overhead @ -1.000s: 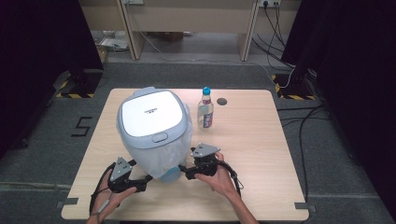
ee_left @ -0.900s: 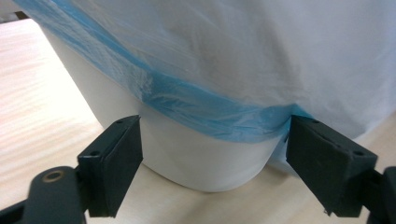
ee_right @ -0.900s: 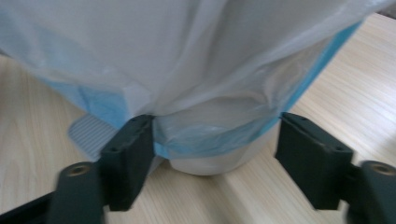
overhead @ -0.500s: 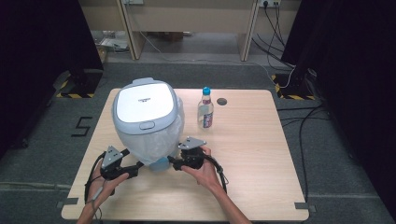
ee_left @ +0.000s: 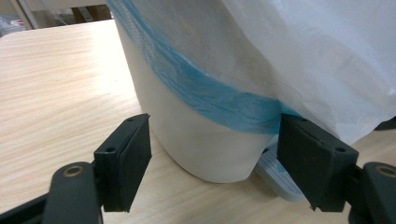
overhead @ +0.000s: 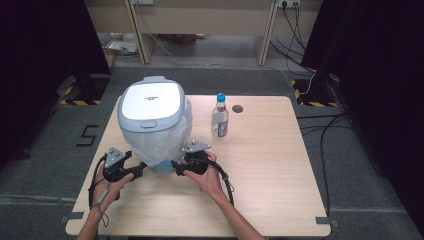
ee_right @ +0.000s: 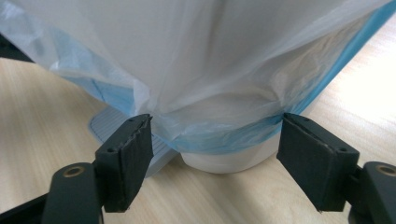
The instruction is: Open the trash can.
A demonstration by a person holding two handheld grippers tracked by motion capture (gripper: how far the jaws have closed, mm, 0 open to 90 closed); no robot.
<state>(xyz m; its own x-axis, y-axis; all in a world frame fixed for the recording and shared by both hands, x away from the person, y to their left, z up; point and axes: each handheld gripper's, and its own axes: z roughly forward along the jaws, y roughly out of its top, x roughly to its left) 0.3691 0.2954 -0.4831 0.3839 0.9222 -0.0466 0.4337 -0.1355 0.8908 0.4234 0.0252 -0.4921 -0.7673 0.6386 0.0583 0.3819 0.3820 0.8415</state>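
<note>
smooth white plastic bin (ee_left: 205, 144), thin crinkled plastic liner (ee_right: 224, 70), matt wood table (overhead: 280, 170).

Each black tool (overhead: 139, 171) carries a grey three-cornered plate, square ribbed pads (ee_left: 126, 158), brass-ringed screws and a trailing black cable.

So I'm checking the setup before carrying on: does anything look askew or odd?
Yes: the pedal bin leans, its base partly off the table. Its white liner drapes outside the body. The left gripper and right gripper sit open at its base. The bottle stands upright.
</note>
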